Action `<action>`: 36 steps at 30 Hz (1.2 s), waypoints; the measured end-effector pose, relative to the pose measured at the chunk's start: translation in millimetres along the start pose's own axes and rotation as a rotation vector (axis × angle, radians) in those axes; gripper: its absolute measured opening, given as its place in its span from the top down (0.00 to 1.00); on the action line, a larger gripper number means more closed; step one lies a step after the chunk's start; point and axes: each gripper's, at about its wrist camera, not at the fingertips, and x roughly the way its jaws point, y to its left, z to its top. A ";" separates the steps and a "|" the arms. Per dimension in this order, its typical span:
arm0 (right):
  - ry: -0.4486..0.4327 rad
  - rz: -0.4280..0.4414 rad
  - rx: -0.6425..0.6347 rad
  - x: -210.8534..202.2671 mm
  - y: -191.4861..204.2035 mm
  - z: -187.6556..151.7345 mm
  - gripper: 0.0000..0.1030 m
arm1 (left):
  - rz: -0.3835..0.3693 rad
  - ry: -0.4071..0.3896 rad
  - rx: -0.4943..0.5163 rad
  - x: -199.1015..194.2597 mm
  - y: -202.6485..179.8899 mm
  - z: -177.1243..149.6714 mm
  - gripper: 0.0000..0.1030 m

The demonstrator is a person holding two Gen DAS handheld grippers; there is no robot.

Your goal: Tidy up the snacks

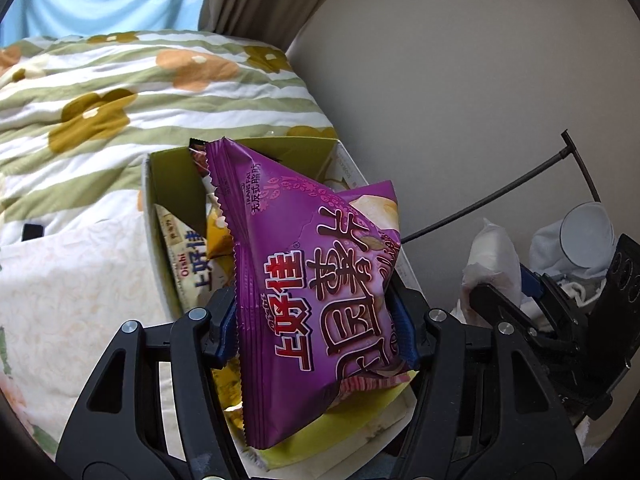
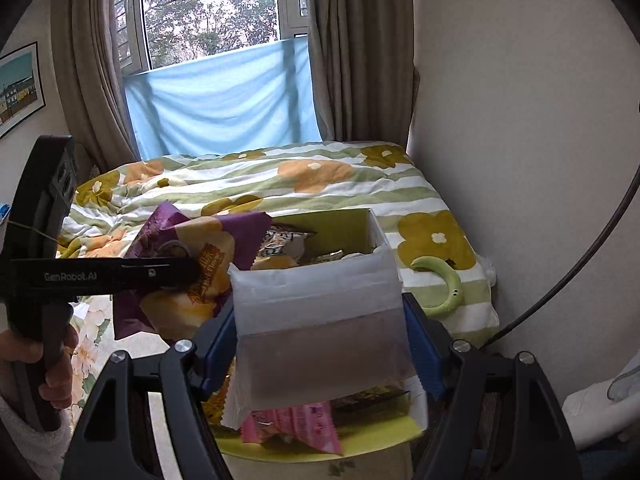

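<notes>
I see the glossy purple chip bag [image 1: 320, 280] clamped in my left gripper [image 1: 318, 328] over the green-lined cardboard snack box [image 1: 176, 184]. My right gripper [image 2: 320, 344] pinches a frosted translucent pouch [image 2: 320, 320]. The box sits on a floral striped quilt [image 2: 280, 176], by the curtained window [image 2: 208, 8].

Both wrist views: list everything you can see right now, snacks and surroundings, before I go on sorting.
Purple snack bag: 1, purple, red lettering, held above the box.
Translucent packet: 1, frosted white, held above the box's near end.
Box: 1, yellow-green inside, on the bed, open.
Snack packets in box: several, white, yellow, pink; exact count unclear.
Quilt: 1, green-white stripes, orange flowers, on the bed.
Green ring: 1, pale green, on quilt right of box.
Curtains: brown, flanking the window.
Blue cloth: 1, across the lower window.
Left gripper: black, blue pads, clamping the purple bag.
Right gripper: black, blue pads, clamping the packet.
</notes>
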 end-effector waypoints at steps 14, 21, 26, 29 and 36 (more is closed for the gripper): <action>0.049 0.140 -0.037 39.1 -46.0 16.4 0.31 | 0.302 -0.067 -0.069 -10.0 0.6 -30.9 0.01; 0.056 0.192 -0.093 58.3 -40.4 45.1 0.31 | 0.349 -0.106 -0.096 -29.0 4.8 -42.0 0.01; 0.088 0.239 -0.100 92.0 -33.1 59.2 0.29 | 0.386 -0.112 -0.135 -36.8 10.0 -52.1 0.01; 0.155 0.262 -0.076 115.9 -32.6 55.0 0.26 | 0.426 -0.107 -0.133 -41.1 9.4 -59.1 0.01; 0.129 0.219 -0.078 100.7 -30.2 22.2 0.01 | 0.471 -0.087 -0.099 -42.8 7.7 -75.6 0.01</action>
